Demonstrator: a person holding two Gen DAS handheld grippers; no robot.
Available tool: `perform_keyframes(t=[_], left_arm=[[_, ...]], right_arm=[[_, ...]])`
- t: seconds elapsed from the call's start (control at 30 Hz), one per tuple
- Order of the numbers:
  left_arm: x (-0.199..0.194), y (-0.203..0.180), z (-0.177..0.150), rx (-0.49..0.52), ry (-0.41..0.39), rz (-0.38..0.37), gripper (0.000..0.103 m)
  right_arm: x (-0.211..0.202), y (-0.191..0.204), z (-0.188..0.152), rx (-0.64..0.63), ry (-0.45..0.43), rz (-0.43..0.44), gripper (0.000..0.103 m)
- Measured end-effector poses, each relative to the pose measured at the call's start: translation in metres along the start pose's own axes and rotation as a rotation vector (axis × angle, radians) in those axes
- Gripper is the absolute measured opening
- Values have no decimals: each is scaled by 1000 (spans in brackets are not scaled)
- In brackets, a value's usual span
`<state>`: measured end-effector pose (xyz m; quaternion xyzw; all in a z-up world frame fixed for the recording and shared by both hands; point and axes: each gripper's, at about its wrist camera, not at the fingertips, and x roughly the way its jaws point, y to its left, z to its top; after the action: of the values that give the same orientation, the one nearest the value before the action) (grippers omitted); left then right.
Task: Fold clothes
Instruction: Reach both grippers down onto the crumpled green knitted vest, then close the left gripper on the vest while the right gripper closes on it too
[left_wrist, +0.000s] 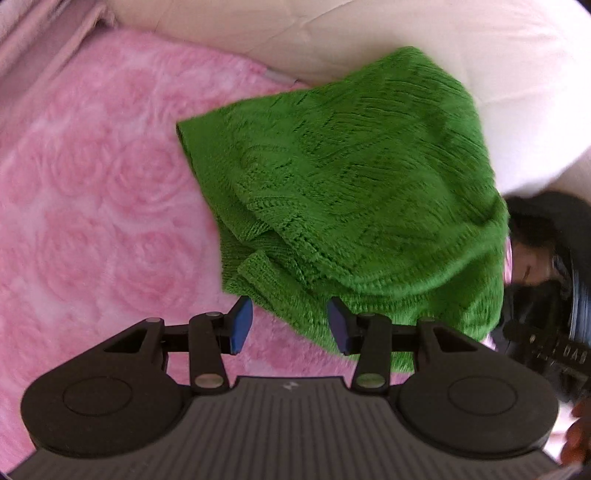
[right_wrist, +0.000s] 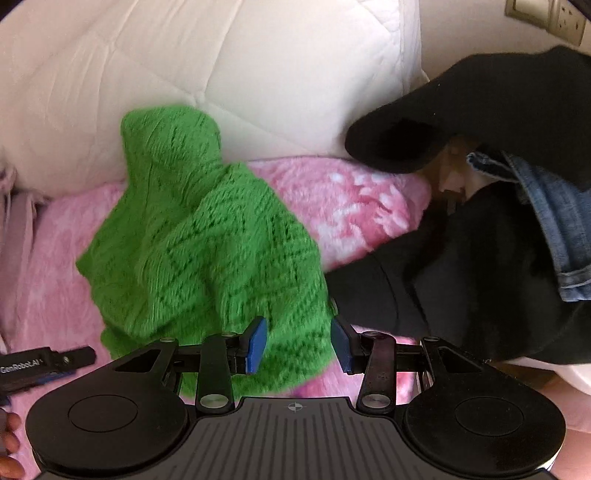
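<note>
One green sweater is seen lying crumpled on a pink blanket, against a white quilt. Both the left gripper and right gripper are held spread above its near edge, pinching nothing. Black clothes and one pair of jeans are piled beside it.

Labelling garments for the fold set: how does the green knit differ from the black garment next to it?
The green knit sweater is bright, open-weave and textured; the black garment is dark, smooth, with no visible pattern. The green knit sweater lies crumpled on the pink fleece blanket, under both grippers; the black garment is heaped to the right with blue denim on it. Both are unfolded.
</note>
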<state>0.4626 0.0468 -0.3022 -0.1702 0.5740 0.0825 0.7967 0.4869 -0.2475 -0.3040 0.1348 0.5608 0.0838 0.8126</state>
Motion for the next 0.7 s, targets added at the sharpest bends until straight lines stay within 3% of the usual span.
perform_keyframes(t=[0.13,0.23,0.3,0.6,0.7], left_arm=[[20,16,12,-146,6,-56,41],[34,30,19,-274,2,-121,41],[43,37,22,-339,-10,-143,41],[83,49,34,-487,-40,-183,47],[89,45,38,-476,-59,-170,44]], right_arm=[[17,-24,6,157,-36,92,43],[27,-32,10,194,-48,125,45],[32,-33,12,196,-52,134,53],[56,-32,13,213,-34,118,66],[60,-31,13,211,-33,107,66]])
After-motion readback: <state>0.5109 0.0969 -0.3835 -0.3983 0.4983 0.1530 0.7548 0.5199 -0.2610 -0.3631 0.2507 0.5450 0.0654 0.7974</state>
